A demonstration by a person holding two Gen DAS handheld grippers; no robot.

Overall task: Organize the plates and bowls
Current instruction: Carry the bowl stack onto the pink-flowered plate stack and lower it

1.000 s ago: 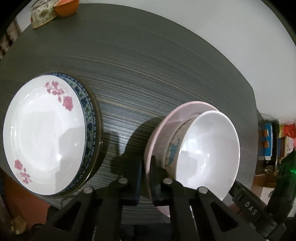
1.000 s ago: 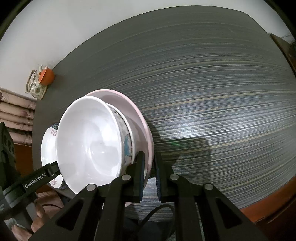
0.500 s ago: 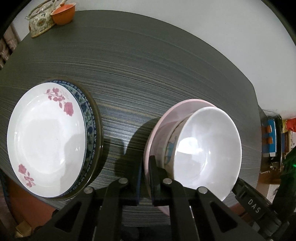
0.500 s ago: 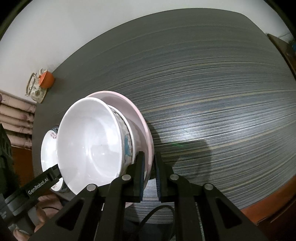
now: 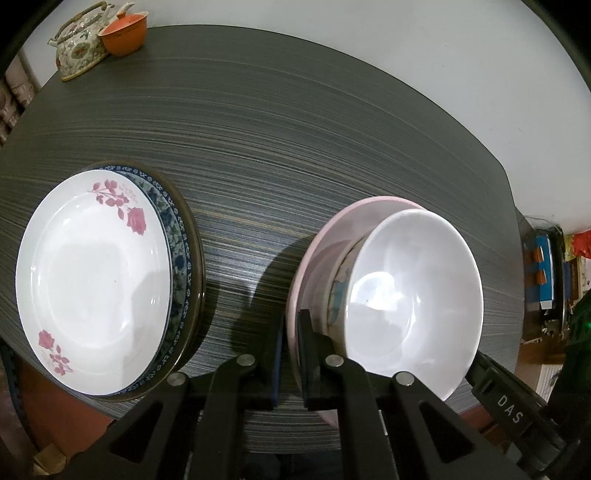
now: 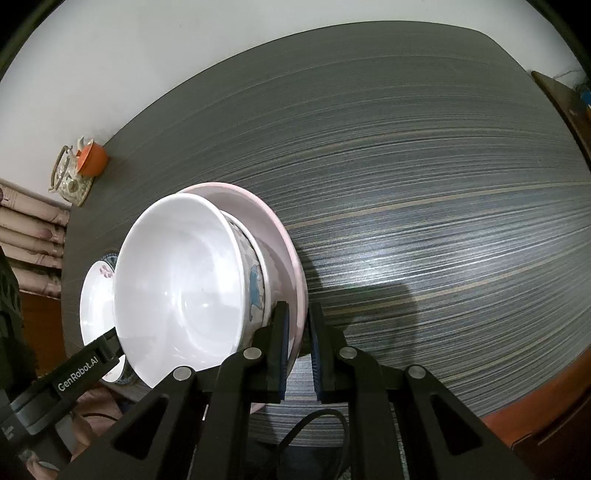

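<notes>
A pink plate (image 5: pixel 328 236) carries a patterned bowl (image 5: pixel 338 288) with a white bowl (image 5: pixel 413 295) nested on top. My left gripper (image 5: pixel 291 345) is shut on the plate's left rim. My right gripper (image 6: pixel 297 332) is shut on the opposite rim of the same pink plate (image 6: pixel 284 236), beside the white bowl (image 6: pixel 177 273). The plate is held just above the dark striped table (image 5: pixel 295 129). To the left, a white rose-patterned plate (image 5: pixel 92 277) lies on a blue-rimmed plate (image 5: pixel 177 236), which lies on a dark plate.
A floral teapot (image 5: pixel 77 51) and an orange cup (image 5: pixel 123 35) stand at the table's far left corner. The table's front edge runs just below the plates. A shelf with clutter (image 5: pixel 546 273) stands off the table's right end.
Both grippers, holding the pink plate with its bowls, have drawn back and up a little; more of the far table and the teapot show. The stacked plates have not moved.
</notes>
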